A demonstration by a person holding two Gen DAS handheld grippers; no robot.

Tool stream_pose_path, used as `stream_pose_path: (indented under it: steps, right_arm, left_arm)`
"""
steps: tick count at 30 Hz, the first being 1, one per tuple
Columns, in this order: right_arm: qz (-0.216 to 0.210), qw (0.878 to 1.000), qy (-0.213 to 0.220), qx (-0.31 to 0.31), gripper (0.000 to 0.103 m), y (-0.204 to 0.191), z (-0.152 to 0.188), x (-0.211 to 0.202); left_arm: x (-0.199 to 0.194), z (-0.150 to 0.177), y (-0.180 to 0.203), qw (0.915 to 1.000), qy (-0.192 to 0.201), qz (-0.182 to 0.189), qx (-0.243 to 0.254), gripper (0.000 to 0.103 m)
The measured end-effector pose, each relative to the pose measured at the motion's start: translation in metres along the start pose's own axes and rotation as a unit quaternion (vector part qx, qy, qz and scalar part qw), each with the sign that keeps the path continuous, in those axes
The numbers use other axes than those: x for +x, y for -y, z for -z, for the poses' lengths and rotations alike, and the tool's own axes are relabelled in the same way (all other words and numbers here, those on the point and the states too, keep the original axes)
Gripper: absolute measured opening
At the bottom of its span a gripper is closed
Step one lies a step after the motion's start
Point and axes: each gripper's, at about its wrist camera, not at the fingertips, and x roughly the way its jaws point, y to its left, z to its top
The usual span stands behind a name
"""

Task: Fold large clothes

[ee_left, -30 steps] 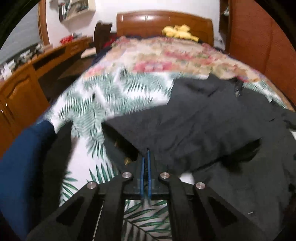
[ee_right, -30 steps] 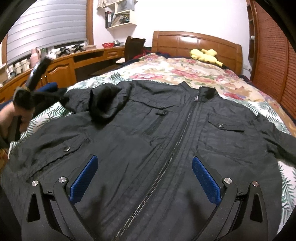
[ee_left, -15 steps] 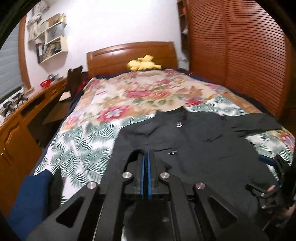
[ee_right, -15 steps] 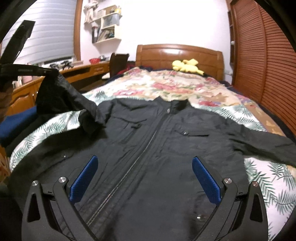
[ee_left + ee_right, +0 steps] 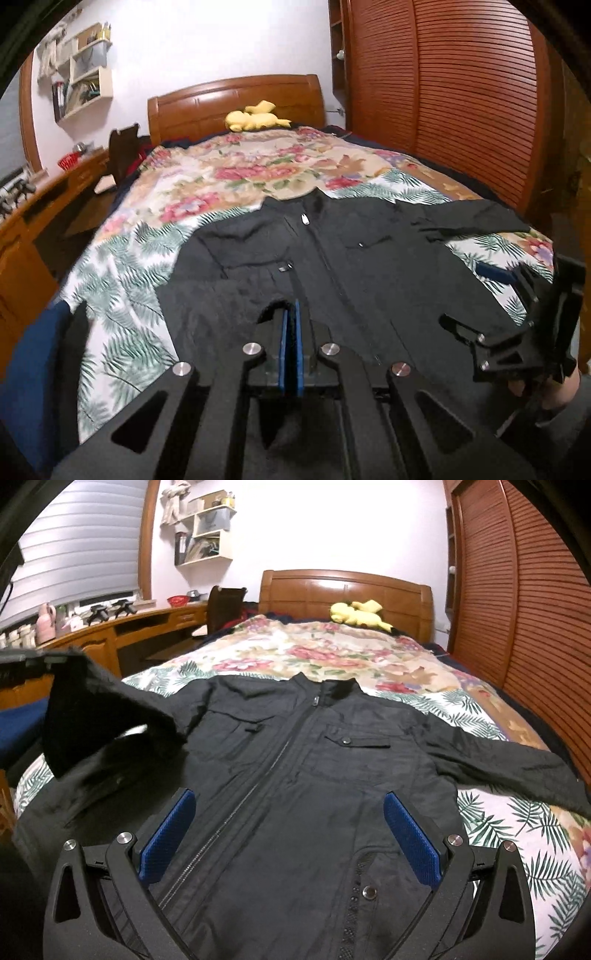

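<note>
1. Left wrist view: the left gripper (image 5: 291, 314) is clamped on the sleeve (image 5: 229, 306) of the black jacket (image 5: 369, 266), which spreads toward twelve o'clock over the bed (image 5: 229, 184).
2. Right wrist view: the right gripper (image 5: 288, 830) gapes wide, holding nothing, above the jacket; the lifted sleeve hangs at nine o'clock.

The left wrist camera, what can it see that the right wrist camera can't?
Only the left wrist view shows the right gripper from outside, hovering open over the black jacket.

Only the right wrist view shows the lifted sleeve hanging from the left gripper, plus the window blind.

Both show the jacket, the floral bedspread and the yellow plush toy.
</note>
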Motion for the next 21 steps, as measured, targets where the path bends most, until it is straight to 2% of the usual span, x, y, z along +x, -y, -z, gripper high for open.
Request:
stream_pose_path:
  steps: [3,8,11,14,18,21]
  right_arm:
    - [-0.001,1.0,-0.004,-0.003,0.103,-0.001,0.003,0.001]
    - [-0.002,1.0,-0.02,-0.017,0.103,-0.007,0.009,0.013]
    - [-0.012,0.999,-0.029,-0.013,0.103,-0.01,0.01,0.02]
    - [-0.018,0.999,-0.033,-0.014,0.103,-0.014,0.01,0.025]
    - [-0.031,0.999,-0.035,-0.016,0.103,-0.023,0.011,0.029]
    - [-0.046,0.998,-0.037,-0.022,0.103,-0.034,0.013,0.032]
  left_arm:
    - [0.001,0.016,0.003,1.0,0.0,0.003,0.004,0.007]
    - [0.017,0.043,0.004,0.9996,-0.013,0.021,-0.009,0.026]
    - [0.019,0.053,0.005,0.9998,-0.014,0.012,0.002,0.03]
    - [0.008,0.059,0.0,1.0,0.0,0.004,0.003,0.031]
    - [-0.009,0.068,-0.019,0.9993,0.03,-0.009,-0.018,0.032]
    - [-0.012,0.074,-0.037,0.9986,0.032,-0.023,-0.034,0.032]
